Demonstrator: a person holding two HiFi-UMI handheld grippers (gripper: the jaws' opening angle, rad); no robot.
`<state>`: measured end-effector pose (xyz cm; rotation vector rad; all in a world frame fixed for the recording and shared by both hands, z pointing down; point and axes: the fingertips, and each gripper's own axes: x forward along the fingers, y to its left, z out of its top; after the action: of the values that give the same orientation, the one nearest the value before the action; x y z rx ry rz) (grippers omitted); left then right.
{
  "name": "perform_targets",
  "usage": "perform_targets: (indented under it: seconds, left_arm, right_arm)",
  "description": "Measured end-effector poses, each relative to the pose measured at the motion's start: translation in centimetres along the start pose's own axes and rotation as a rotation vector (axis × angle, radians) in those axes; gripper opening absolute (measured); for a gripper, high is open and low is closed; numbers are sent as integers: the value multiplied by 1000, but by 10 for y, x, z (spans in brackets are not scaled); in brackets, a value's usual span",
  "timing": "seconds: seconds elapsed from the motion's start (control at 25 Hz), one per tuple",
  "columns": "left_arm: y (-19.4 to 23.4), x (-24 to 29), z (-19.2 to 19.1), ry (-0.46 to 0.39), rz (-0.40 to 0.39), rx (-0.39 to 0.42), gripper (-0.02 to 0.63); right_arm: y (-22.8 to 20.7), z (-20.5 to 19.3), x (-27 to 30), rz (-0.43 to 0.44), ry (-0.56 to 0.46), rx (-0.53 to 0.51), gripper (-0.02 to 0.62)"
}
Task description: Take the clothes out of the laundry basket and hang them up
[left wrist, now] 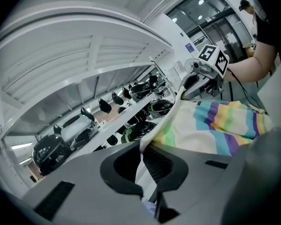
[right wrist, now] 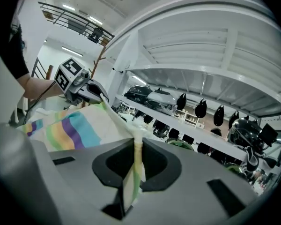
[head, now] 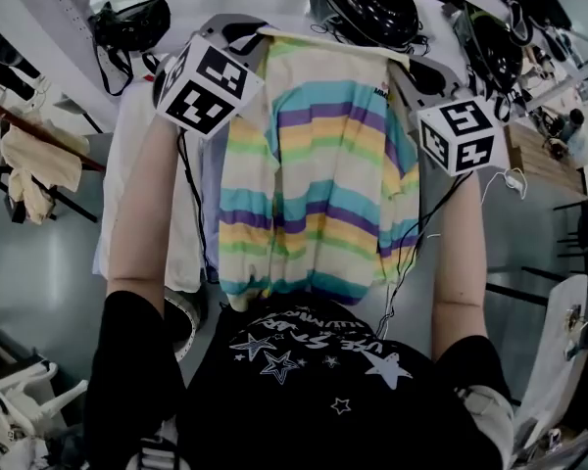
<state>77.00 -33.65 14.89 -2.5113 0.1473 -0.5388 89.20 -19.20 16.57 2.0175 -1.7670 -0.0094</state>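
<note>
Pastel-striped cloth, a shirt (head: 314, 184) banded in turquoise, purple, yellow and cream, hangs spread between the 2 grippers in front of the person. Small dark print at its neckline is too small to read, and the white lettering among stars on the person's black top (head: 314, 380) is too warped to read. Both bare forearms (head: 142, 213) reach forward side by side. The left gripper (left wrist: 149, 182) is clenched on the shirt's left top edge and the right gripper (right wrist: 131, 182) on its right, near a far shelf (right wrist: 179, 127) of helmets (head: 367, 3).

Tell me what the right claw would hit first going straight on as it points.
Probably the white shelf of helmets ahead; depth is unclear. The right claw is shut on the striped shirt.
</note>
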Motion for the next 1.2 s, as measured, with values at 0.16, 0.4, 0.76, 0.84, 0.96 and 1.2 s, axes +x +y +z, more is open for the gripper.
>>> perform_targets:
  seconds: [0.16, 0.4, 0.76, 0.84, 0.96, 1.2]
  left_arm:
    - [9, 34, -21, 26, -18, -19, 29]
    - [3, 89, -60, 85, -82, -41, 29]
    - [-29, 140, -120, 207, -163, -77, 29]
    - [-36, 146, -130, 236, -171, -81, 29]
    - [-44, 154, -144, 279, -179, -77, 31]
    - [-58, 167, -168, 347, -199, -67, 34]
  right_arm:
    - [-11, -16, 31, -8, 41, 8, 38]
    - [-19, -67, 81, -4, 158, 34, 40]
    - [-12, -137, 119, 72, 280, 87, 71]
    - [-10, -147, 123, 82, 302, 80, 74]
    - [-6, -160, 130, 91, 340, 56, 83]
    - [3, -180, 144, 98, 400, 12, 100]
